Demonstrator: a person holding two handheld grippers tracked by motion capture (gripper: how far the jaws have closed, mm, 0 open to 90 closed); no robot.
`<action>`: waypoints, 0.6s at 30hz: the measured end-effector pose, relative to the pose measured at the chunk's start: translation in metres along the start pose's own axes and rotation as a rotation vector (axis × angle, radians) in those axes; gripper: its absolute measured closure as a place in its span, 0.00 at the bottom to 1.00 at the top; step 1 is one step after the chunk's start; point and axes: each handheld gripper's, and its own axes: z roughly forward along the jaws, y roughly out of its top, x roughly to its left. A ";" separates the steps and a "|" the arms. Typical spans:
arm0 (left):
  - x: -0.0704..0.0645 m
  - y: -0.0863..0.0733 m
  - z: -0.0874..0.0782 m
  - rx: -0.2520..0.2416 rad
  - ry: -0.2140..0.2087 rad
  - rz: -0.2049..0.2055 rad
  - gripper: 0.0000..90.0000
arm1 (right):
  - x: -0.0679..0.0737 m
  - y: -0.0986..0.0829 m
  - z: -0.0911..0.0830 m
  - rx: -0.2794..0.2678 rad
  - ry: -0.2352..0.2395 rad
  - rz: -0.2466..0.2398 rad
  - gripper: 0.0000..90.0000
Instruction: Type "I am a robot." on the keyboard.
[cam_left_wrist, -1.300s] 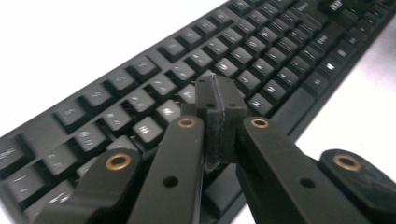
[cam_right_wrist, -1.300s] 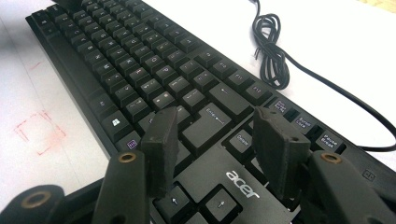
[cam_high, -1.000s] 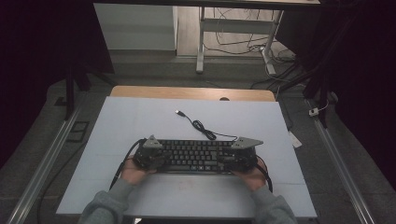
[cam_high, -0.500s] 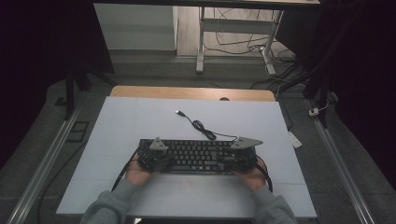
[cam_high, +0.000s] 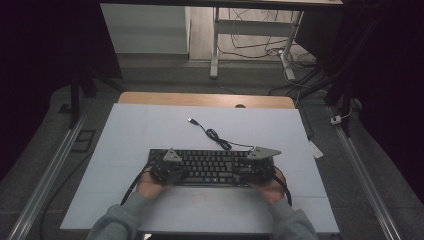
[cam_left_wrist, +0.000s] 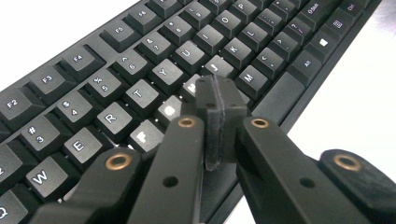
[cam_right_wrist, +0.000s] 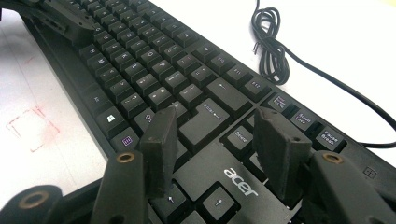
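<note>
A black Acer keyboard (cam_high: 210, 167) lies across the near middle of the white table top (cam_high: 150, 125). Its black cable (cam_high: 215, 134) runs back in a small coil to a USB plug (cam_high: 191, 120). My left gripper (cam_high: 167, 170) is over the keyboard's left part. In the left gripper view it is shut (cam_left_wrist: 217, 93), its tips down among the middle letter keys (cam_left_wrist: 116, 84), with nothing held. My right gripper (cam_high: 257, 167) is over the right end. It stands open (cam_right_wrist: 215, 119) above the keys near Delete and the arrows (cam_right_wrist: 140, 56).
The coiled cable (cam_right_wrist: 271, 51) lies just beyond the keyboard's far edge. A faint red square mark (cam_right_wrist: 32, 126) is on the table in front of the keyboard. A wooden strip (cam_high: 205, 99) borders the table's far side, and metal rails (cam_high: 50, 165) run along the floor at both sides.
My left gripper has shifted a little to the right, from the keyboard's left end in over the keys. The right gripper and the keyboard have stayed put.
</note>
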 end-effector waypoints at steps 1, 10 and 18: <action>0.000 0.000 0.000 0.000 -0.001 0.000 0.98 | 0.000 0.000 0.000 0.000 0.000 0.000 0.56; -0.001 0.000 0.001 0.014 0.006 -0.001 0.98 | 0.000 0.000 0.000 0.004 -0.004 0.000 0.56; 0.007 0.001 -0.020 -0.084 0.018 -0.030 0.97 | 0.000 0.000 -0.001 -0.004 -0.004 0.000 0.55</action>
